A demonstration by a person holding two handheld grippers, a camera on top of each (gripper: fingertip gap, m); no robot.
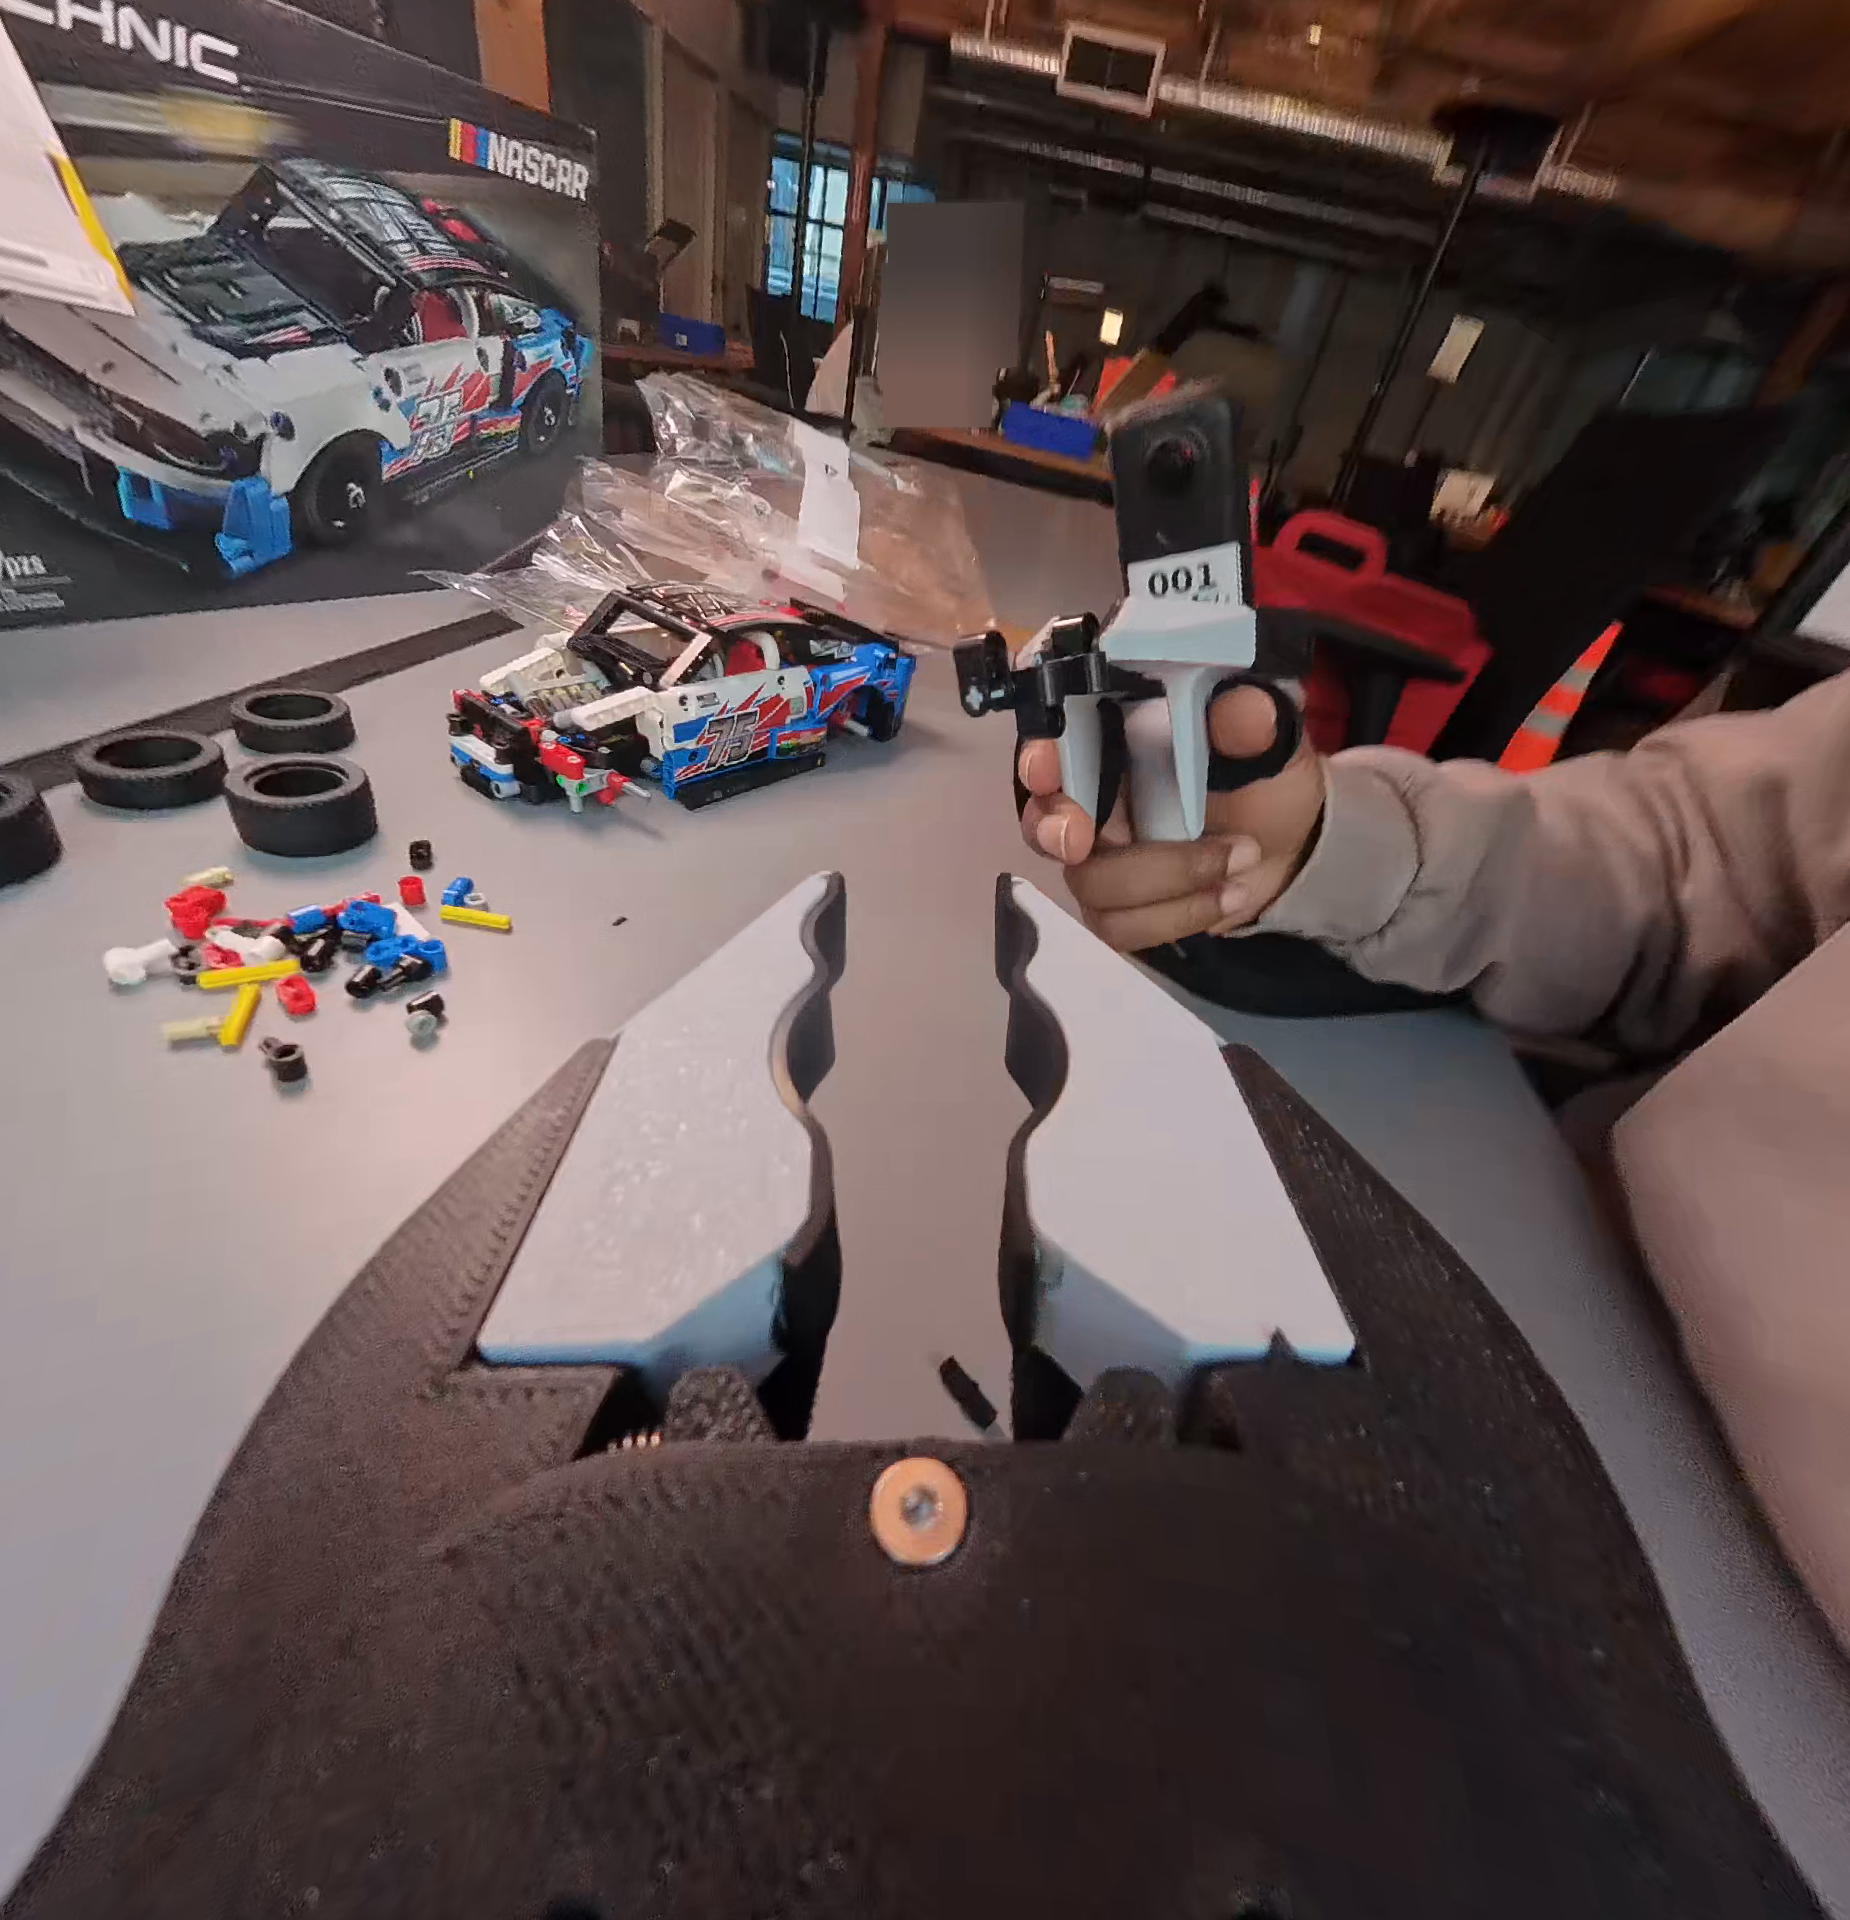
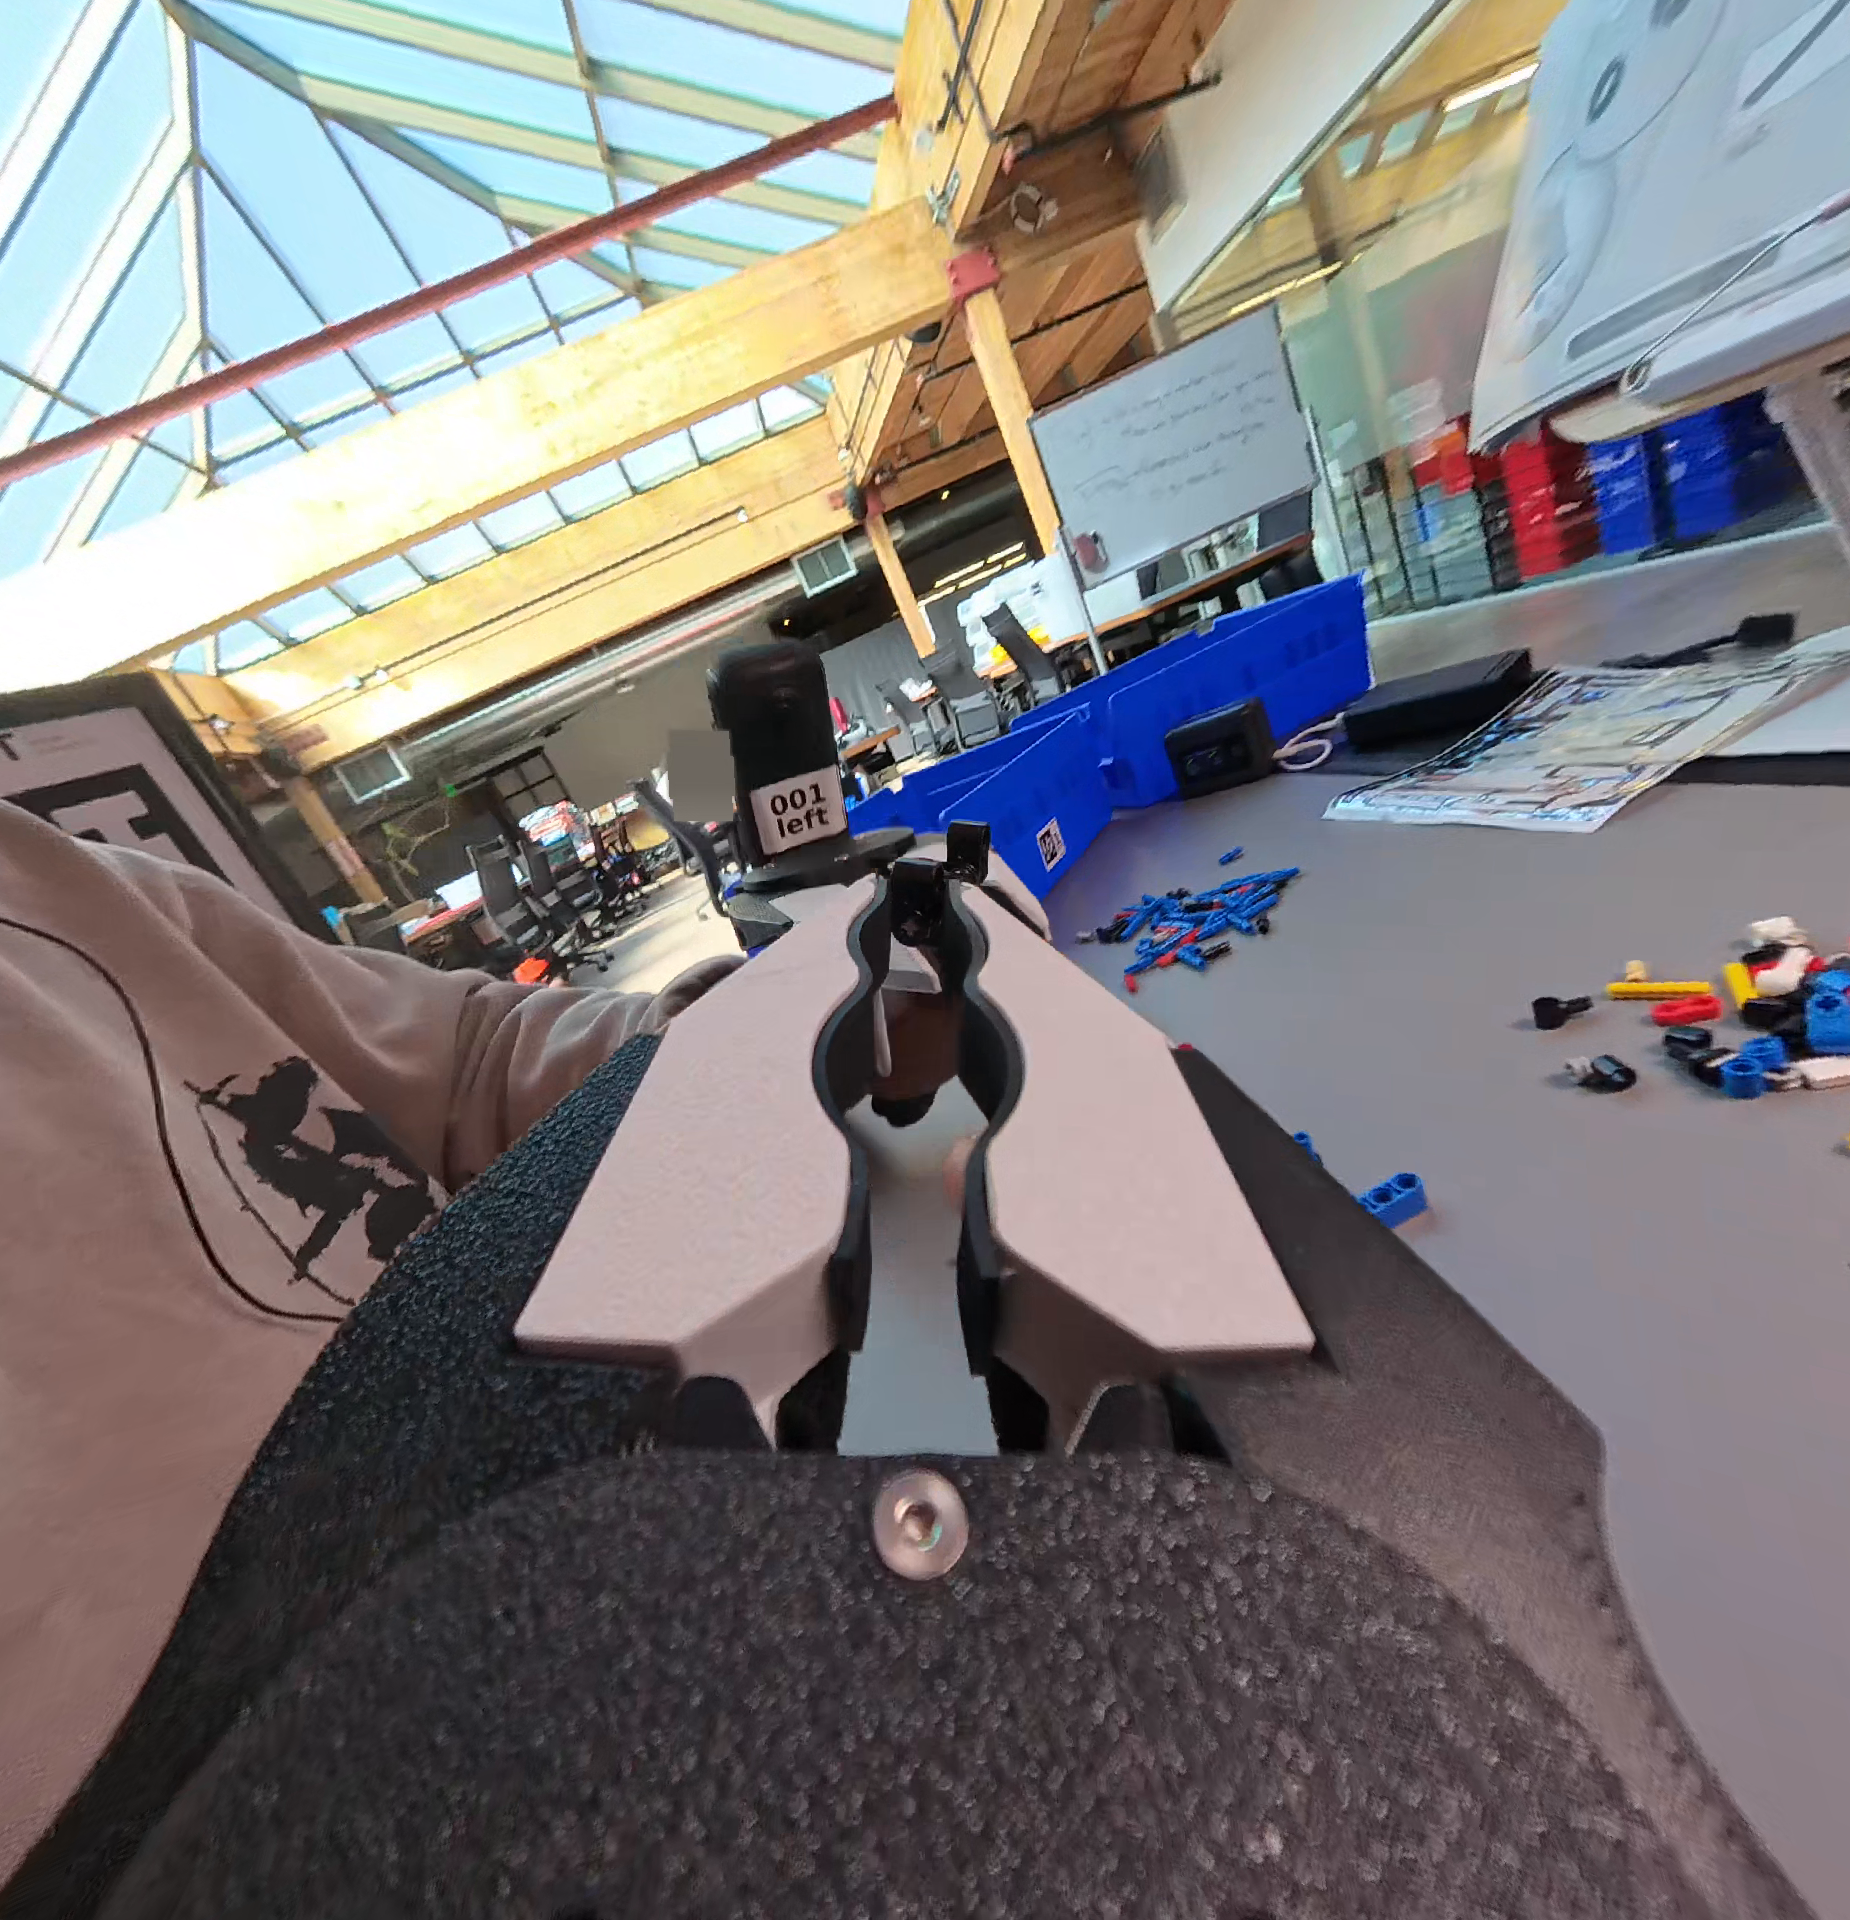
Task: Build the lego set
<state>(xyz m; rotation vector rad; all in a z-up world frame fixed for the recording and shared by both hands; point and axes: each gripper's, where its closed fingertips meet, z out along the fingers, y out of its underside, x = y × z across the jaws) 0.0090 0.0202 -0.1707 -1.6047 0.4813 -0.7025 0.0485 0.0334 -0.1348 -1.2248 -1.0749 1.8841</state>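
One small black lego piece (image 2: 926,894) is being pinched at the very tip of the right gripper (image 2: 918,914), whose jaws are closed on it; it is being held up in the air, above the desk (image 1: 900,831) and off to the side of the car model (image 1: 682,707). From the left wrist view the same piece (image 1: 988,670) is being seen jutting sideways from the right gripper (image 1: 1056,675), with a hand (image 1: 1170,821) wrapped round the handle. The piece is judged light, rigid and smooth; slipping or twisting in the pads is the likely fault, so a hold across its flat faces is being preferred, with its connecting end left free.

The left gripper (image 1: 921,904) is being held parted and empty, low over the desk.

The car model is being left standing without wheels; it is judged stiff overall but brittle at its clipped panels, so the lower chassis is being favoured as the holding place over the roof frame. Four black tyres (image 1: 297,800) are lying just beside it; these are judged soft, grippy and best pinched across the tread.

A scatter of red, blue, yellow and black loose pieces (image 1: 308,956) is lying nearer on the desk. Beyond the car, clear plastic bags (image 1: 755,488) and the set's box (image 1: 277,343) are being seen. In the right wrist view a pile of blue pins (image 2: 1201,914), a sticker sheet (image 2: 1586,738) and blue bins (image 2: 1191,717) are being noted farther off.
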